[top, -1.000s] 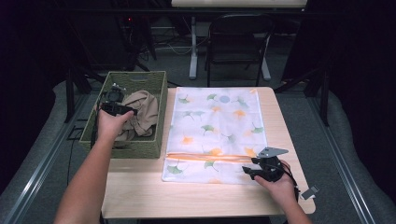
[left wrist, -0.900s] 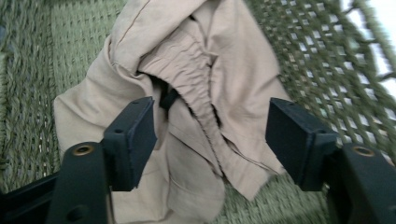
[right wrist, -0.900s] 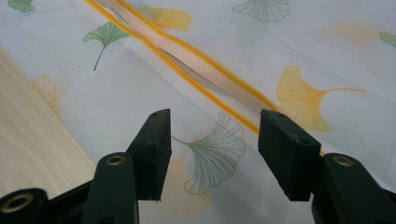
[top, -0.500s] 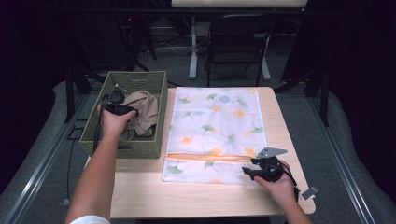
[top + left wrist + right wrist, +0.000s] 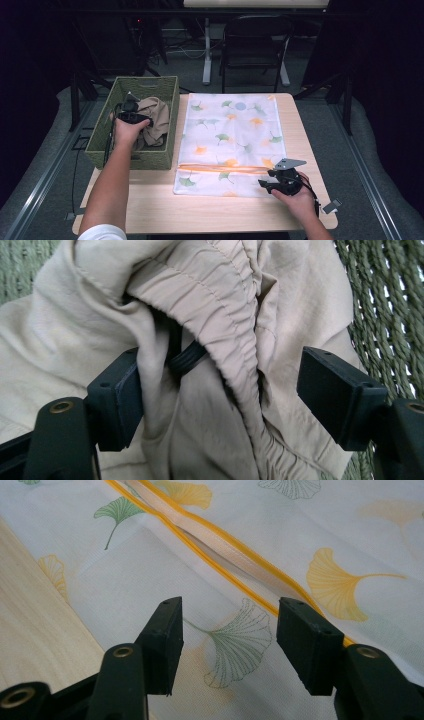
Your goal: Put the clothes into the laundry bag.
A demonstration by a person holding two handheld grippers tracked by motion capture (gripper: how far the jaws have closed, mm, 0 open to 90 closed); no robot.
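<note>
Inside the green woven basket [image 5: 161, 150], left of the leaf-print laundry bag [image 5: 232, 135], lies the beige garment [image 5: 215, 340], bunched with its elastic waistband [image 5: 225, 325] uppermost. My left gripper [image 5: 220, 395] stands over it with jaws spread; the waistband fold and a dark cord [image 5: 186, 360] run between them, nothing yet pinched. To grasp well, I judge I should close on the gathered band rather than on loose cloth, so the whole piece lifts without trailing against the basket wall. My right gripper [image 5: 227, 645] hovers released over the bag's near end, just short of its orange-edged zip opening [image 5: 220, 545]; it should take the near lip there to hold the mouth apart on the table [image 5: 150, 210].
</note>
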